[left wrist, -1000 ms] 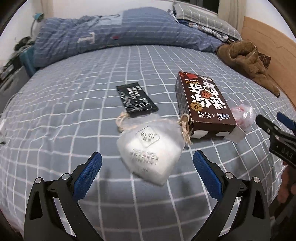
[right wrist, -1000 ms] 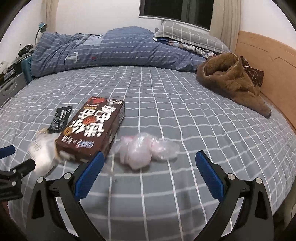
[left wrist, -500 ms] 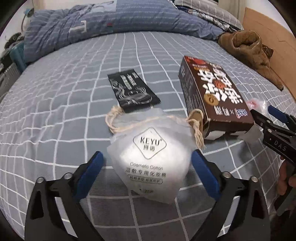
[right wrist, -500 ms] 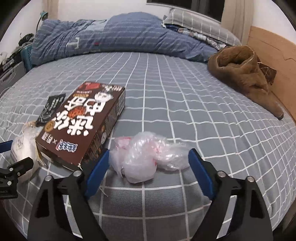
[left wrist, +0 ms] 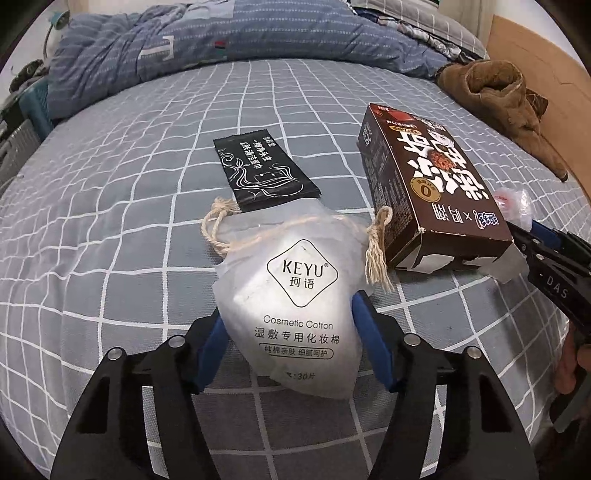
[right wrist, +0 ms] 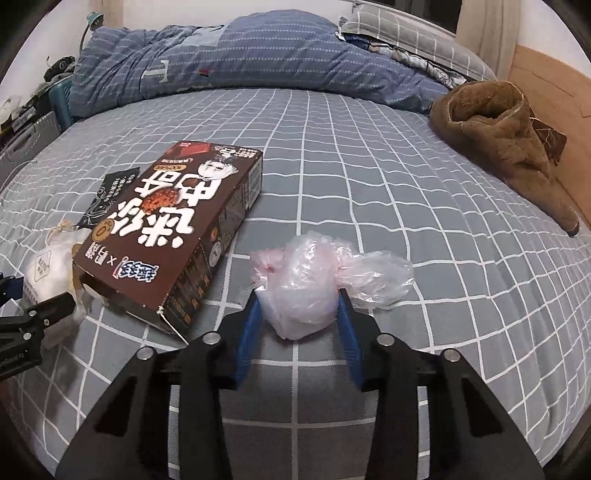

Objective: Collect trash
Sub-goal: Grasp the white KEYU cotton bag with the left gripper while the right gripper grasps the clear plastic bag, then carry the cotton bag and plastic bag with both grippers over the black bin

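A white drawstring cosmetic-cotton pouch (left wrist: 295,280) lies on the grey checked bed sheet (left wrist: 129,221). My left gripper (left wrist: 288,306) has it between its jaws, which are closing, and both blue pads touch its sides. My right gripper (right wrist: 299,299) is shut on a crumpled clear-pink plastic bag (right wrist: 306,273), squeezing it from both sides. Between the two items rests a brown snack box (right wrist: 177,221) with its near flap torn open. A black sachet (left wrist: 262,173) lies flat just behind the pouch. The right gripper's tips show at the right edge of the left wrist view.
A brown fleece garment (right wrist: 509,136) is heaped at the far right by the wooden headboard (right wrist: 546,74). A blue quilt (right wrist: 229,59) and a checked pillow (right wrist: 406,29) line the far side. Storage boxes (right wrist: 29,133) stand beyond the bed's left edge.
Both grippers came down onto the bed and closed. The left jaws narrowed around the white pouch. The right jaws went from wide open to pinching the plastic bag.
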Demonstrator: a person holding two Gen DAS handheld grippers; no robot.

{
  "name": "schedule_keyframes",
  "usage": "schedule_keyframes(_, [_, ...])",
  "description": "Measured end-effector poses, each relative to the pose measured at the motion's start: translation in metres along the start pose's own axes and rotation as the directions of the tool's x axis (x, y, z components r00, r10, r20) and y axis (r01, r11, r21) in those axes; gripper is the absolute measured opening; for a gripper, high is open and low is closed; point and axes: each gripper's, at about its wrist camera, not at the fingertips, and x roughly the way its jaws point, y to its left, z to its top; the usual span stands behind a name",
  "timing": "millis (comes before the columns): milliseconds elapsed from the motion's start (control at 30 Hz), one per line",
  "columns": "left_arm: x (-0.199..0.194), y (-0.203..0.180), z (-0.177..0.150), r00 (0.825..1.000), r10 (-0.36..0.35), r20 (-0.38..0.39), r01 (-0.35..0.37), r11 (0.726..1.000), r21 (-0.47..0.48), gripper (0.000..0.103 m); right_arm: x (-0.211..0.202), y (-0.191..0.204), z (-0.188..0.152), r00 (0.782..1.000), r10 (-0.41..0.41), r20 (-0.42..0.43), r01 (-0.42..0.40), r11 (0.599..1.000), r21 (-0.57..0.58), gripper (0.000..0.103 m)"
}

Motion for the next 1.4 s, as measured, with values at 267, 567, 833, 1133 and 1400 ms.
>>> schedule_keyframes(267, [-0.004, -0.001, 0.0, 1.0, 0.017, 0.016, -0.016, 1.0, -0.003, 0.055, -0.005, -0.001, 0.001, 1.0, -0.008, 0.021, 0.008, 1.0, 0.007, 0.035])
schedule_keyframes(567, [-0.026, 0.005, 0.006, 0.996, 0.051, 0.068, -0.049, 0.999, -0.023, 0.054, -0.017, -0.006, 0.005, 0.998, -0.013, 0.053, 0.011, 0.999, 0.033, 0.035])
schedule_keyframes(833, [-0.049, 0.004, 0.009, 0.991, 0.05, 0.122, -0.047, 0.998, -0.034, 0.054, -0.036, -0.005, 0.007, 0.995, -0.02, 0.093, 0.017, 0.999, 0.033, 0.035])
schedule_keyframes(1133, [-0.07, -0.002, 0.001, 0.986, 0.048, 0.157, -0.042, 0.998, -0.039, 0.054, -0.064, -0.002, 0.0, 0.991, -0.025, 0.129, 0.022, 0.999, 0.031, 0.035])
schedule_keyframes(1400, [-0.089, -0.009, -0.013, 0.985, 0.039, 0.17, -0.032, 0.999, -0.04, 0.054, -0.091, 0.0, -0.014, 0.99, -0.022, 0.139, 0.017, 0.999, 0.035, 0.035])
